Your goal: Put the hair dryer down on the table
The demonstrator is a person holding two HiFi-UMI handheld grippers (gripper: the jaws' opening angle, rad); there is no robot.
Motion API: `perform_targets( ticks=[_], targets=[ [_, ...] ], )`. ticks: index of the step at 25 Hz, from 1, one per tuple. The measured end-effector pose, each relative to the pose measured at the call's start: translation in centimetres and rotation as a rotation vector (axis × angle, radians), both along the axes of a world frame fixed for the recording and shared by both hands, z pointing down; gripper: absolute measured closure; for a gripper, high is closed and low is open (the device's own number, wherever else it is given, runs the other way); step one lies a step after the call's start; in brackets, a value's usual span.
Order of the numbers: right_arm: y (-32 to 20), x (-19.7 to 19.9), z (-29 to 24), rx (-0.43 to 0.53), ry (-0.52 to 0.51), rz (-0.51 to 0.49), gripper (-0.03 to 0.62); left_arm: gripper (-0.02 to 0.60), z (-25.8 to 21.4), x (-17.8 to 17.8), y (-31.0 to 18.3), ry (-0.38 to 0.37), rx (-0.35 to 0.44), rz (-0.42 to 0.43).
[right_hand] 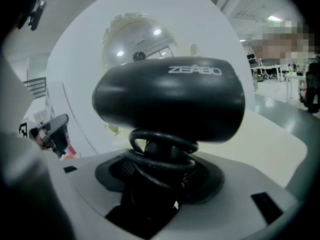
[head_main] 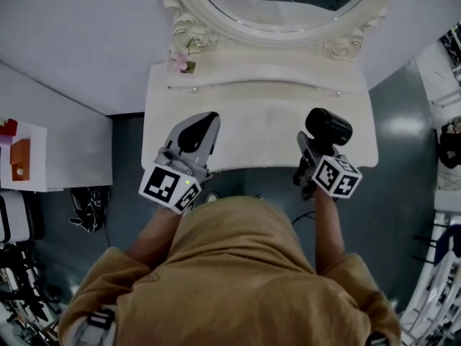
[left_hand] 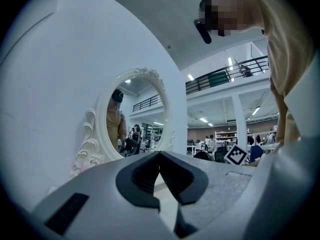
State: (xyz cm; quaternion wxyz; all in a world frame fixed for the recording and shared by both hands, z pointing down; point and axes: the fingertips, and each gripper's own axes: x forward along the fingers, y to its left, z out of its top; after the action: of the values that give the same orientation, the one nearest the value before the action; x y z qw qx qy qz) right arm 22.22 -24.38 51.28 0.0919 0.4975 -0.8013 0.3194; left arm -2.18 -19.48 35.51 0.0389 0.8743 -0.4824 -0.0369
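The black hair dryer stands upright over the right part of the white vanity table. My right gripper is shut on its handle. In the right gripper view the hair dryer fills the middle, its cord coiled round the handle just above the right gripper. Whether it touches the table top is hidden. My left gripper hovers over the table's left front part. In its own view the left gripper has its jaws shut together with nothing between them.
An oval mirror in a carved white frame stands at the back of the table, with a small pink flower at its left foot. A white side surface with an orange object lies far left. Racks and clutter line the right edge.
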Motion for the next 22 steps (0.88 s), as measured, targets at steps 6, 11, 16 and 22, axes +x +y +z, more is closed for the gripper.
perform_targets(
  ticks=[6, 11, 16, 22],
  targets=[
    [-2.0, -0.7, 3.7, -0.035, 0.038, -0.010, 0.338, 0.578, 0.6, -0.9, 0.5, -0.013, -0.014, -0.032],
    [-3.4, -1.2, 6.3, -0.074, 0.057, -0.012, 0.338, 0.578, 0.8, -1.7, 1.0, -0.025, -0.020, -0.059],
    [-4.7, -1.0, 9.3, -0.146, 0.057, 0.018, 0.336, 0.578, 0.6, -2.5, 1.5, -0.038, -0.022, -0.083],
    [-5.6, -0.5, 11.7, -0.193, 0.087, 0.040, 0.336, 0.577, 0.7, -3.7, 2.4, -0.056, -0.031, -0.118]
  ],
)
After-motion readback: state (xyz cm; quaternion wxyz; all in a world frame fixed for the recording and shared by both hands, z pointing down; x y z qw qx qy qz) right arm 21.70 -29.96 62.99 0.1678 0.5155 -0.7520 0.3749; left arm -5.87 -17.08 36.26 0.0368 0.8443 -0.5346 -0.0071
